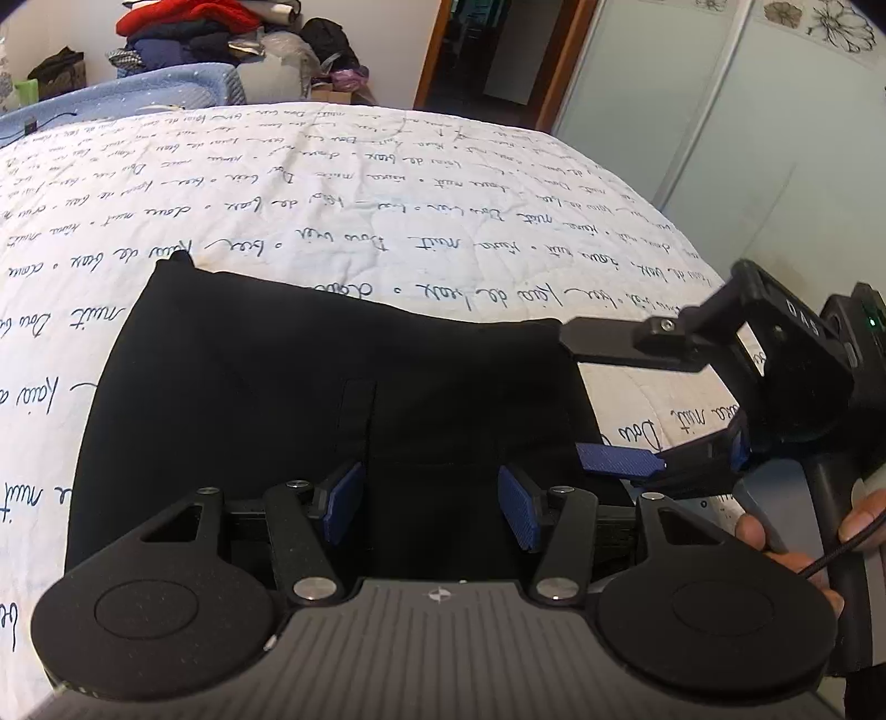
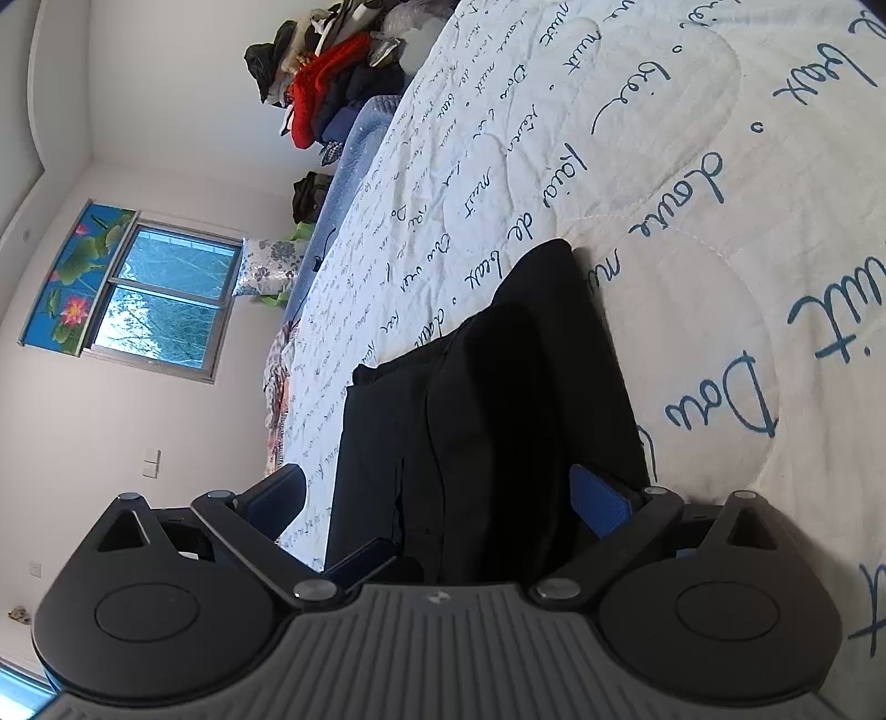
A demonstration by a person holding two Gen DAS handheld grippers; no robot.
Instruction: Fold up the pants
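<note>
Black pants [image 1: 310, 387] lie folded into a compact rectangle on the white bedspread; they also show in the right wrist view [image 2: 498, 399]. My left gripper [image 1: 432, 498] is open, its blue pads over the near edge of the pants with nothing between them. My right gripper [image 2: 443, 498] is open and tilted sideways at the right edge of the pants; it appears in the left wrist view [image 1: 603, 410] with one finger above the fabric edge and one blue pad below it. The pants fill the gap between its fingers.
The bedspread [image 1: 387, 194] with printed script covers a wide bed. A pile of clothes [image 1: 188, 33] and a blue blanket [image 1: 138, 94] lie at the far end. Wardrobe doors [image 1: 720, 122] stand to the right; a window [image 2: 160, 299] is on the far wall.
</note>
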